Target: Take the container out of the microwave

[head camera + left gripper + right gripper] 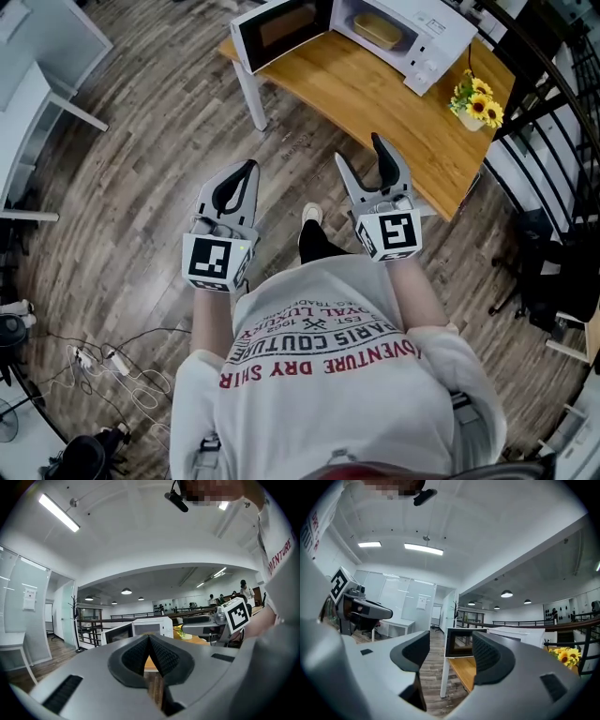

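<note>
Closest to the head camera is the person's white printed shirt [319, 375], with both forearms reaching out ahead of it toward the microwave [412, 33]. Both arms are roughly level and side by side, well short of the microwave.

The left hand-held gripper [249, 167] has its jaws pressed together, pads meeting at the tip with nothing in between. The right hand-held gripper [360, 150] has its jaws spread wide and is empty too. Its own view just shows the open microwave door [281, 28] through the gap, a good way off.

The container [378, 30], a yellowish flat thing, sits inside the microwave, and neither gripper is anywhere near it. The microwave stands on a wooden table [375, 103] with white legs, its door swung out to the left. A small pot of sunflowers [476, 98] sits on the same table to the right of the microwave, near the edge. A dark railing [553, 103] runs past on the right, beyond the flowers.

Between the person and the microwave there's only wood-look floor [141, 141] and the near stretch of the table. One shoe [312, 214] pokes out below the grippers, and some cables [112, 361] lie far from the microwave at the lower left.

You only see part of the container past the cavity opening. The right gripper covers a bit of the near table edge, and the gripper views don't show inside the microwave at all.
</note>
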`<state>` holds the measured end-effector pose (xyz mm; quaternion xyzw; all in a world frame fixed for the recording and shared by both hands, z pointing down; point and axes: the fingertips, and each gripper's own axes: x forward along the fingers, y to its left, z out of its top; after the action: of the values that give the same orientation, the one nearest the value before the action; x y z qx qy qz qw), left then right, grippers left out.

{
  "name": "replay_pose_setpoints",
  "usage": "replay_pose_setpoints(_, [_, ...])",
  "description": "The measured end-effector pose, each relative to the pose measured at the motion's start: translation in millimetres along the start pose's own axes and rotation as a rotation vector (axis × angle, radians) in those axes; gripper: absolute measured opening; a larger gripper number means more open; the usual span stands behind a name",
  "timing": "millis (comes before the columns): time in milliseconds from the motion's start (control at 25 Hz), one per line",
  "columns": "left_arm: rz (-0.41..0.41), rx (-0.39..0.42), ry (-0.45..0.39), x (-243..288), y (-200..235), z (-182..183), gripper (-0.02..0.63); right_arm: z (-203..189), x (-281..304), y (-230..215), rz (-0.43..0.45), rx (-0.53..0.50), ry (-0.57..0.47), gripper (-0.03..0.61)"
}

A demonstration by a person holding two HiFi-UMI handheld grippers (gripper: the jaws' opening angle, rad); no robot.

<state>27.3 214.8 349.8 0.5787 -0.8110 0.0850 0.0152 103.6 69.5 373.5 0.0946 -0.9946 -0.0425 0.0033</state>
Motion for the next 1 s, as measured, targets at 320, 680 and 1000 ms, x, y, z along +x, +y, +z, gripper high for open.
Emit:
replay_pose_setpoints(320, [-0.031, 0.002, 0.022, 107.5, 51.0, 3.5, 0.014, -13.0, 96.4, -65.6, -0.021, 0.021, 0.029, 0.282])
replay_pose_setpoints(680, [-0.138, 0.016, 0.022, 240.9, 75.5, 15.9, 0.014, -31.4, 172.0, -158.8, -0.097, 0.032, 0.084, 0.282])
replay_pose_setpoints(1000, [-0.249, 0.013, 0.039, 315.5, 69.8, 13.2, 0.014, -52.5, 195.1, -211.0, -0.171, 0.034, 0.168, 0.282])
